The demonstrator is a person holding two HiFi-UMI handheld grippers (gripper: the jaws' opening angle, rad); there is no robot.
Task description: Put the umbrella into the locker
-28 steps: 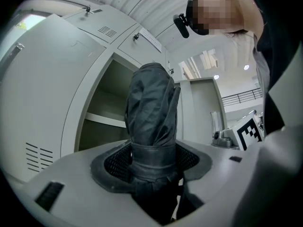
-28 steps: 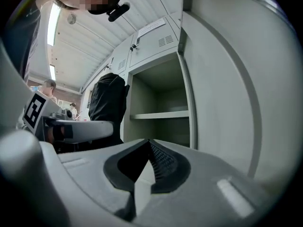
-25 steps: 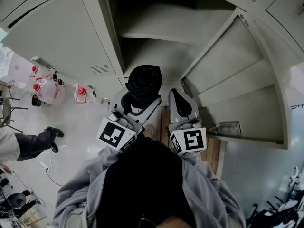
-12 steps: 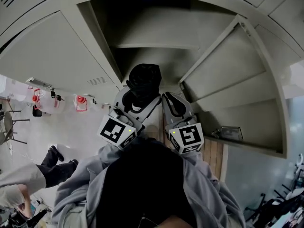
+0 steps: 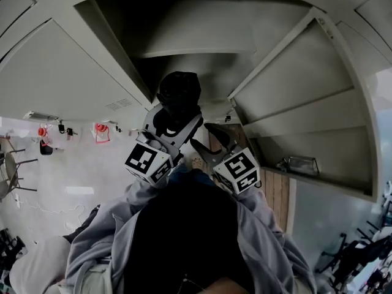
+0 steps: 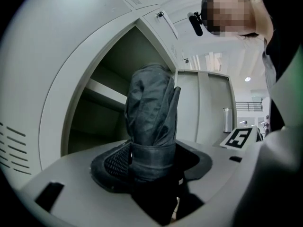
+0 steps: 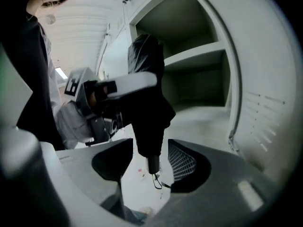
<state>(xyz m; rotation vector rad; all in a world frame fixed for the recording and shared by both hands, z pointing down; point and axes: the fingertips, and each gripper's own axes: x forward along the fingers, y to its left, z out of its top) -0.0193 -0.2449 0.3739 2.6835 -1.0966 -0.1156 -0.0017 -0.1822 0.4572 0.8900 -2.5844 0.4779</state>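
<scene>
Umbrella (image 5: 179, 95): black, folded, strap fastened round the canopy. It is gripped in the left gripper (image 5: 174, 120) at the lower part of the canopy.

Left gripper view: both pads press the fabric at the strap. The umbrella (image 6: 151, 122) rises from the left gripper (image 6: 151, 167) with its long axis near upright, leaning slightly, canopy end up.

Right gripper view: the handle end points down, with a small loop hanging from it. The umbrella (image 7: 147, 103) is crossed by the pale jaw of the left gripper (image 7: 125, 85).

Right gripper (image 7: 147, 162): jaws have just been opening and now stand wide apart. The handle end shows in the gap, and neither pad touches it. In the head view the right gripper (image 5: 207, 138) sits just beside and below the left one.

Locker (image 5: 196, 51): door (image 5: 294, 84) swung open to the right, with a shelf across the upper part of the compartment. The umbrella stands at the mouth of the locker (image 7: 199, 51), in front of the opening (no part can be confirmed past the frame). Its upper end is nearest the locker (image 6: 94, 93).
</scene>
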